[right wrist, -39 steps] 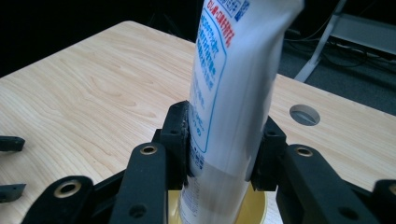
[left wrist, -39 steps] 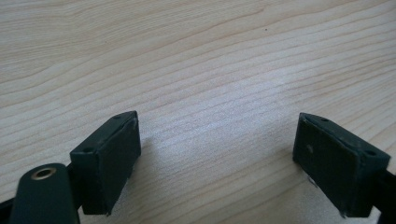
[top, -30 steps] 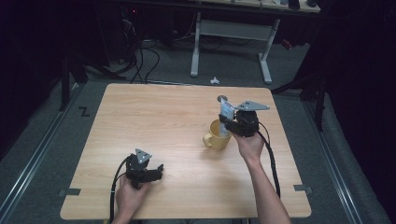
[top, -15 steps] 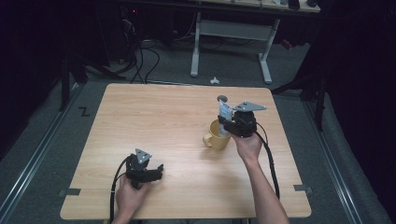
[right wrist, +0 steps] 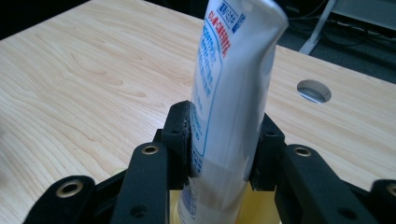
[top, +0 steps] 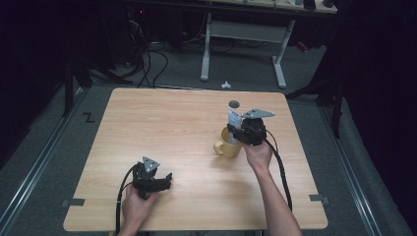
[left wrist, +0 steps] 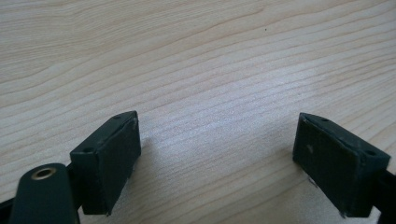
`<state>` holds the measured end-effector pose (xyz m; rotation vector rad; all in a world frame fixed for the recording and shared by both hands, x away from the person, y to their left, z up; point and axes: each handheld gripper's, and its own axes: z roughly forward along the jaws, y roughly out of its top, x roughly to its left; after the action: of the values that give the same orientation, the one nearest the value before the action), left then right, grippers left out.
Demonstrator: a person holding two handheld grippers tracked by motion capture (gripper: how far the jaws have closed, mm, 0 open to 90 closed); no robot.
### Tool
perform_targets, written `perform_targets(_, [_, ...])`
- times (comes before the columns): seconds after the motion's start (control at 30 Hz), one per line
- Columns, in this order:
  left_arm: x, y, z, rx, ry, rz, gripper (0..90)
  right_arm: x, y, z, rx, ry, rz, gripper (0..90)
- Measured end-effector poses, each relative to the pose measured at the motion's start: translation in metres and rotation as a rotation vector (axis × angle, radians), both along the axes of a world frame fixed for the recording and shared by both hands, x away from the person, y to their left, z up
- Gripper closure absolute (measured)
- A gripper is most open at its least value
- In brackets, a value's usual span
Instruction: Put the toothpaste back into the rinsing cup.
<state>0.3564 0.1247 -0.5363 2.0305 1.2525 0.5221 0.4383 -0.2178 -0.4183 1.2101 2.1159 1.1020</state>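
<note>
right gripper [right wrist: 219, 140]: pads clamped on both flat sides of the white tube [right wrist: 233, 84], low on its body (a low grip likely keeps it steady upright)
tube: upright with a slight tilt, lower end inside the yellow mug [top: 227, 142], printed upper part sticking out above the rim
mug: stands right of the table's [top: 162, 128] centre, handle toward the left gripper [top: 160, 181]; apart from the tube I can't tell what's in it
step, my read: tube being stood in the mug, not let go yet
left gripper: well apart from the mug, near the table's front edge, resting low on the wood; pads [left wrist: 109, 161] wide apart, nothing between them (parked, looks idle)
cable hole [right wrist: 314, 91]: just beyond the mug, toward the far edge
</note>
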Motion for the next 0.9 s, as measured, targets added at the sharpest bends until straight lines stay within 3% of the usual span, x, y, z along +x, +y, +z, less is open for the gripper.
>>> perform_targets(0.6, [0.000, 0.000, 0.000, -0.001, 0.000, 0.001, 15.3, 0.002, 0.000, -0.012, 0.002, 0.044, 0.001, 65.5])
perform_targets(0.9, [0.000, 0.000, 0.000, 0.000, 0.000, 0.001, 15.3, 0.001, 0.005, -0.016, -0.021, 0.057, 0.006, 65.5])
